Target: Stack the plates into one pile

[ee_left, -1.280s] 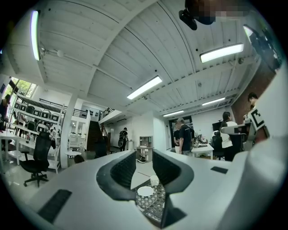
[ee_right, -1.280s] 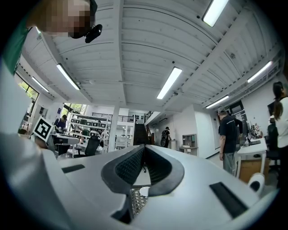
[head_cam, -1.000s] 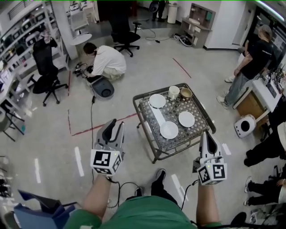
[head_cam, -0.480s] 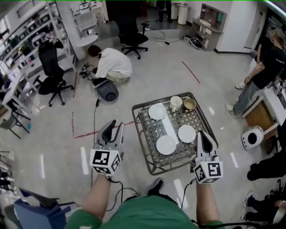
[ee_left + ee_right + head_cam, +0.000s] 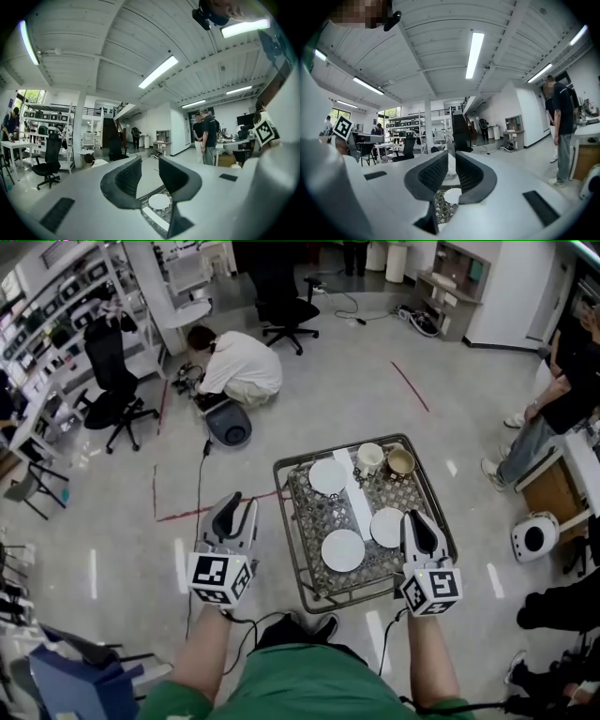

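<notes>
Here we hold the left tool point(image 5: 239, 504) open and empty at the desk's point(image 5: 298, 549) nine o'clock. The right tool point(image 5: 418, 521), its jaws just opening slightly with nothing between them, sits beside the four o'clock plate point(image 5: 384, 527).

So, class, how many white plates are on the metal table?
3: a far plate beside the mug, a near plate in the middle, a right plate. None looks hidden.

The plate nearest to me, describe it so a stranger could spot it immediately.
Find the metal-framed table with the patterned top in the middle of the floor, a white strip running along it. The plate is white, lying left of the strip's near end. It is closest to the table's near edge; the right plate and far plate lie farther in.
</notes>
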A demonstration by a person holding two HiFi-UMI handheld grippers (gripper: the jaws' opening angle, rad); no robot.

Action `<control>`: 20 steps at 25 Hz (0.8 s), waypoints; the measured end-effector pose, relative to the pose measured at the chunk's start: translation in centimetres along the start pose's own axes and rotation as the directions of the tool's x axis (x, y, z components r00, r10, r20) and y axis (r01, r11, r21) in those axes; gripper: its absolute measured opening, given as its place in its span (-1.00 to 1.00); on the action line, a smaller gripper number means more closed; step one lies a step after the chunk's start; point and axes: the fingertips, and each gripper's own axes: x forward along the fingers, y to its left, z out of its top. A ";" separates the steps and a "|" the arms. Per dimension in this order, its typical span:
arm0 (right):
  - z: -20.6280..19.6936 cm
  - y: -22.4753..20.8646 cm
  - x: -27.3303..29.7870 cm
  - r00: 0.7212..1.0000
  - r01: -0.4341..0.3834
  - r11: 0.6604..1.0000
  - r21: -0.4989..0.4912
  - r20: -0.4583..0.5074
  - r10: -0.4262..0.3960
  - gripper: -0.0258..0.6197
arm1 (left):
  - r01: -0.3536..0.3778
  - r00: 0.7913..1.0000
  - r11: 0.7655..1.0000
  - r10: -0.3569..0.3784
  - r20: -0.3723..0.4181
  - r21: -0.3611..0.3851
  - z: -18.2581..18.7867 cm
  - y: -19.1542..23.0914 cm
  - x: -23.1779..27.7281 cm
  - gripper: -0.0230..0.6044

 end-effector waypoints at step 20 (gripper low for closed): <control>-17.8 -2.5 18.3 0.923 0.166 0.931 0.326 -0.382 -0.031 -0.58 | 0.170 0.964 0.984 -0.178 -0.197 -0.054 -11.2 8.2 17.3 -0.53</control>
